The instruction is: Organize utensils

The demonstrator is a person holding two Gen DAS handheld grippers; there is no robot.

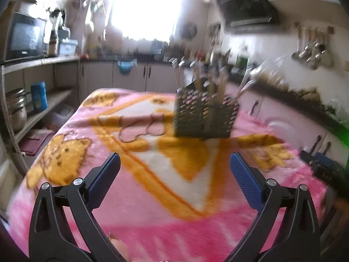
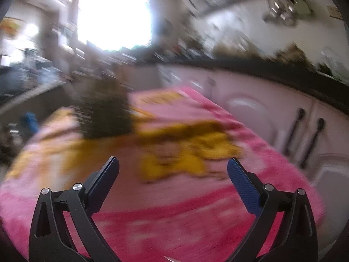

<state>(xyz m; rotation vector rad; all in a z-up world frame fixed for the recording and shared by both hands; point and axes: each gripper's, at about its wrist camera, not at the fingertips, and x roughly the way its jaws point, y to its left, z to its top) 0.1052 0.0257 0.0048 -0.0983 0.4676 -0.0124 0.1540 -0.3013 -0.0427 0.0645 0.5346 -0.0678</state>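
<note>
Left wrist view: utensil holder (image 1: 205, 114), dark perforated caddy, upright on the blanket (image 1: 152, 196), far-right part of it.
Contents: several utensils (image 1: 209, 74) stood handles-down/up (blurred, can't tell which), sticking out the top.
Right wrist view: same holder (image 2: 104, 113) seen as a dark smear, left of centre; heavy motion blur, no detail.
Blanket: pink w/ orange + white cartoon print, covers the whole tabletop; holder is the only item seen standing on it.
Left gripper (image 1: 174, 166): jaws spread wide, nothing between them, above the blanket's near part, well short of the holder.
Right gripper (image 2: 173, 167): jaws spread wide, nothing held, over the pink/yellow print.
Finger: a person's fingertip (image 1: 118, 246) shows at bottom edge betw. the left gripper's arms.
Left side: shelf unit (image 1: 43, 107) w/ steel pots (image 1: 16, 109) + blue canister (image 1: 39, 98).
Back: bright window (image 1: 146, 6), cabinets (image 1: 130, 74) below.
Right side: range hood (image 1: 246, 4) up high; ladles (image 1: 312, 52) hung on wall; dark counter w/ white cabinet doors (image 1: 283, 118).
</note>
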